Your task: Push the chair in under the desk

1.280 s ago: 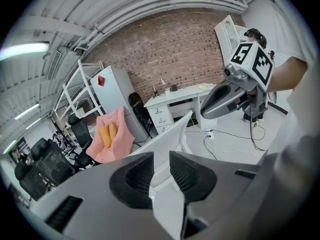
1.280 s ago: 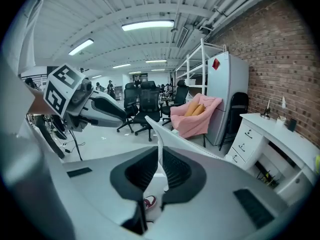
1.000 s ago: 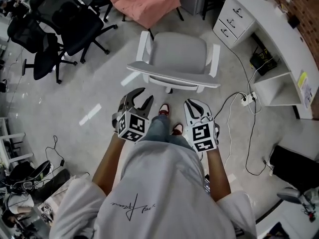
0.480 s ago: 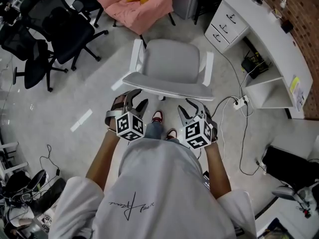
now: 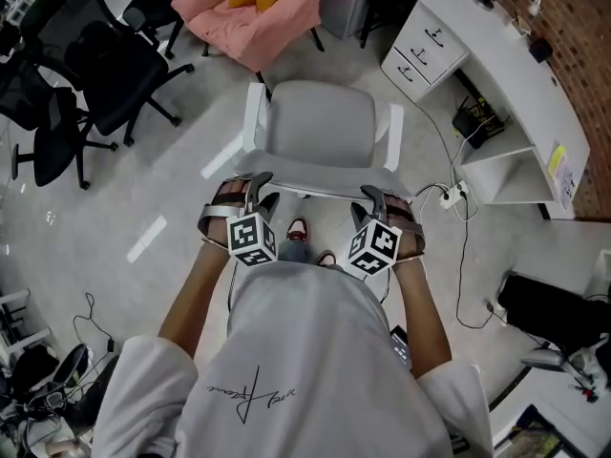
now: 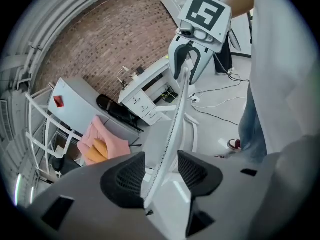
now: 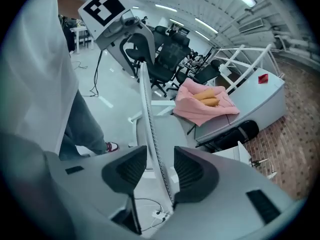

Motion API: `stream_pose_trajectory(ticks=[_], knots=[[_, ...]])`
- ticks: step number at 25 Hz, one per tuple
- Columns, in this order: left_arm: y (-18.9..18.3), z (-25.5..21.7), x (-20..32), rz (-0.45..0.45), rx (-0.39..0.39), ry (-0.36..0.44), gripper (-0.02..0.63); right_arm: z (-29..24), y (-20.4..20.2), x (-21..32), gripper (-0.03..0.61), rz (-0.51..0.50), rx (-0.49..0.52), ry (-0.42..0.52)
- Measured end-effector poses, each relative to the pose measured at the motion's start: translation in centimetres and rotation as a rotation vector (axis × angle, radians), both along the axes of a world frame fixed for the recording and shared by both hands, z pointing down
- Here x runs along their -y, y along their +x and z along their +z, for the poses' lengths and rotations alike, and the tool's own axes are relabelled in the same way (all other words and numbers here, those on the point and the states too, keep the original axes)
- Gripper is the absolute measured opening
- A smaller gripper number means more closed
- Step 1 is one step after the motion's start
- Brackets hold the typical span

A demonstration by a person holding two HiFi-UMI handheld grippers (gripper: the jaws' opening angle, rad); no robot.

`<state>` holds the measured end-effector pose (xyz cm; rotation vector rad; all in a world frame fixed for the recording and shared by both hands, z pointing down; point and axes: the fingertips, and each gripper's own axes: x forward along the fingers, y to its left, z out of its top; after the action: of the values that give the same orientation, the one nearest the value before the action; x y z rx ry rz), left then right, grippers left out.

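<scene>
You stand right behind the grey chair (image 5: 320, 127), looking steeply down at it, with its backrest (image 5: 320, 184) nearest you and its seat facing away toward the pink armchair (image 5: 253, 12). Your left gripper (image 5: 260, 187) is at the left end of the backrest's top edge and your right gripper (image 5: 368, 203) is at the right end, both pointing steeply down. In the left gripper view the thin backrest edge (image 6: 172, 129) runs up between the two pads, which stand apart and do not press on it; those jaws have just been opening. The right gripper view shows the same: the edge (image 7: 152, 134) passes between the pads with a gap on either side, and those jaws too have just been opening. The chair is out on the open floor (image 5: 172, 189), well apart from the white bench (image 5: 496, 55), which lies to your right by the brick wall, so the chair is not yet under it. A power strip (image 5: 449, 195) with its cables lies on the floor between the chair and the bench, and black office chairs (image 5: 86, 60) stand off to your left.
</scene>
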<state>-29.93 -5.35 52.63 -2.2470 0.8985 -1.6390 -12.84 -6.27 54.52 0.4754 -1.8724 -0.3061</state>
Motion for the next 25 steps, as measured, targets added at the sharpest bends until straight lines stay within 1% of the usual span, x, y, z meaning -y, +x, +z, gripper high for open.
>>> stream_pose_trajectory(ticks=[5,9,13,14,19,22,25], knots=[[-0.6,1.6,0.0,0.043,-0.007,-0.034,0.189,1.9,-0.3,0.6,0.175,-0.031,-0.083,-0.002],[-1.3,2.4,0.2,0.067,-0.020,-0.044,0.189,3.3,-0.2,0.6,0.171,-0.004,-0.125,-0.006],[-1.6,2.5,1.0,0.065,-0.086,-0.021,0.183,3.8,-0.4,1.1,0.152,0.054,-0.133,0.018],[-1.7,2.5,1.1,0.070,-0.092,-0.014,0.159,3.9,-0.4,1.2,0.152,0.064,-0.137,0.022],[-1.6,2.8,0.8,0.114,-0.094,0.019,0.147,4.2,-0.3,0.9,0.148,0.059,-0.161,0.039],[-1.5,3.0,0.8,0.118,-0.092,0.040,0.147,4.3,-0.2,0.9,0.143,0.041,-0.155,0.022],[-1.3,3.1,0.8,0.109,-0.095,0.033,0.147,4.4,-0.1,0.6,0.135,0.016,-0.163,0.001]])
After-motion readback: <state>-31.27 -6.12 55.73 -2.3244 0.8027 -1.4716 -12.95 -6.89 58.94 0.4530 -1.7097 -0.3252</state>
